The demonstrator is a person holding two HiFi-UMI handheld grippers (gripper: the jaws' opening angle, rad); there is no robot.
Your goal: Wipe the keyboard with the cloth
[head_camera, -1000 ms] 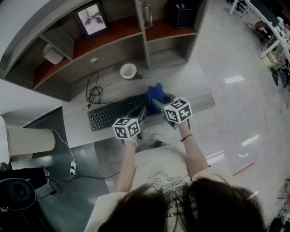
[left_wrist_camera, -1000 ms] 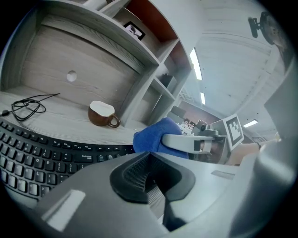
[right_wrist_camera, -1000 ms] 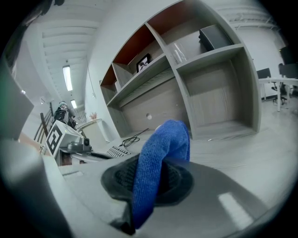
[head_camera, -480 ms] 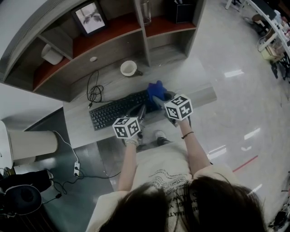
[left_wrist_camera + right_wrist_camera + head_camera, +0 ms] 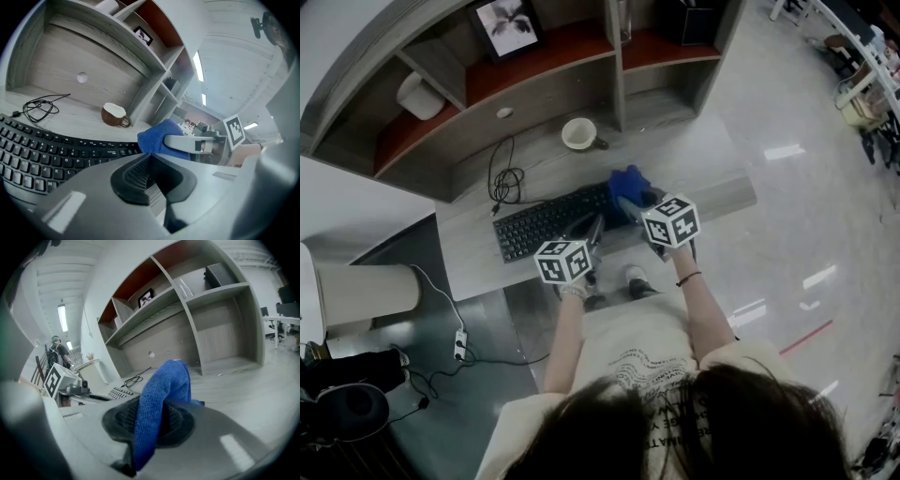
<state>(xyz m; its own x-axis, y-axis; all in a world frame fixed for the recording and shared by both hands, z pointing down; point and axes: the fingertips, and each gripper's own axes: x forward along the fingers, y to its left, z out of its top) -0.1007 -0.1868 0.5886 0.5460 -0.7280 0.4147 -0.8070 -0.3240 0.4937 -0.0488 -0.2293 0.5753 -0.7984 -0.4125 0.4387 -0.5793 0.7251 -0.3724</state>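
A black keyboard [image 5: 551, 219] lies across the grey desk [image 5: 694, 159], its keys also filling the lower left of the left gripper view [image 5: 42, 150]. My right gripper [image 5: 630, 208] is shut on a blue cloth [image 5: 627, 187], which bunches over the keyboard's right end; in the right gripper view the cloth [image 5: 159, 404] stands pinched between the jaws. My left gripper [image 5: 593, 232] is shut with nothing in it, just in front of the keyboard's near edge. From the left gripper view the cloth [image 5: 157, 138] and the right gripper show ahead.
A white-lined cup [image 5: 579, 134] stands behind the keyboard, brown outside in the left gripper view [image 5: 114, 115]. A coiled black cable [image 5: 506, 178] lies at the desk's back left. Shelves [image 5: 534, 56] hold a framed picture [image 5: 508, 21]. A white bin [image 5: 356, 291] stands on the floor.
The view has shifted a little, so desk and keyboard sit slightly further right. Both grippers hold their places, with the cloth still at the keyboard's right end.
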